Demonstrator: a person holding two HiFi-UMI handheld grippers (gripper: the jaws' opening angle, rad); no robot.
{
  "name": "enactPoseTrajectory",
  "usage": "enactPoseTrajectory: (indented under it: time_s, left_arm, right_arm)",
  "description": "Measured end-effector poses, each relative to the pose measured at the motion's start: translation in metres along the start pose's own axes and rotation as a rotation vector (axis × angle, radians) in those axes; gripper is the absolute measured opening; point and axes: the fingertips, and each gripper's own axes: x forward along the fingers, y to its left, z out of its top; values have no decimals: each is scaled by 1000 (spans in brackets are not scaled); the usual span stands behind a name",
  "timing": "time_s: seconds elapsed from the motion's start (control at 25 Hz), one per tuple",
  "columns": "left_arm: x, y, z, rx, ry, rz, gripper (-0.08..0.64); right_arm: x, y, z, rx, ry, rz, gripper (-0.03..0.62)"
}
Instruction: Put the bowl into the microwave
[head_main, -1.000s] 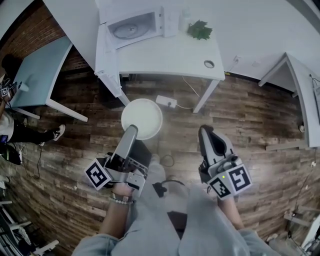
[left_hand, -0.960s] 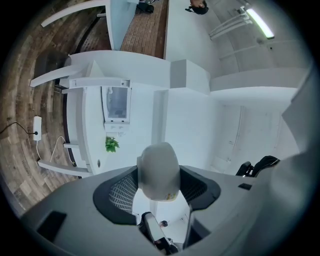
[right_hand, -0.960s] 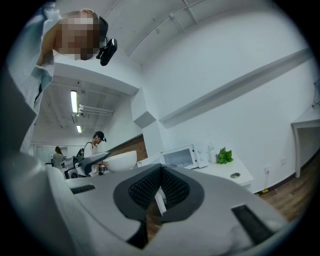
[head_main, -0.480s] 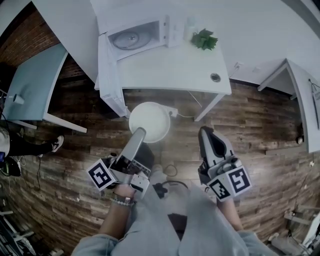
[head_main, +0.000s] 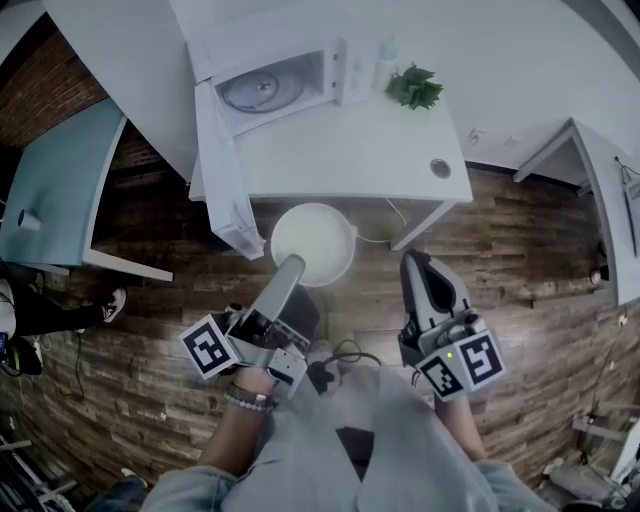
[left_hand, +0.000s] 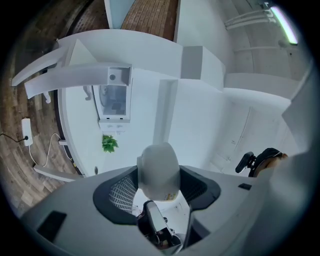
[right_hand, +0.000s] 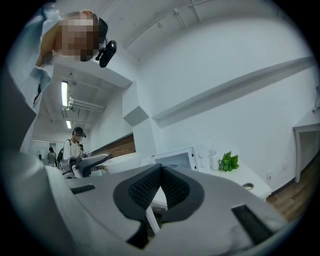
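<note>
Nearest the camera, the left tool is held out over the wooden floor, and its jaws are clamped on the near rim of the white bowl. In the left gripper view the bowl's wall is seen pinched between the two dark pads, with the rest of the bowl standing out beyond the jaw tips. The right tool is held level with the left one, well apart from the bowl. Its jaws are pressed together and nothing is seen between them.

From the head view the bowl's mouth is seen turned upward, and its broad face is kept roughly level. Being round, it has no long axis that can be given; it is carried straight ahead of the left tool, on the side toward the table.

The bowl is held in the air just short of the table's near edge. It is close beside the lower end of the microwave door, which is swung fully open. The microwave is set at the table's far left, and its round turntable is exposed. Farther right, a small green plant is placed near the wall.
</note>
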Motion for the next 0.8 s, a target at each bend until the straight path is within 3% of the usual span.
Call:
enactPoseTrajectory:
  time_s: [0.48, 0.8]
  left_arm:
    - [25, 17, 10, -36, 65, -4, 244]
    - [57, 32, 18, -14, 12, 12, 244]
  right_arm:
    - [18, -13, -3, -4, 14, -50, -5]
    - [51, -47, -4, 16, 32, 28, -5]
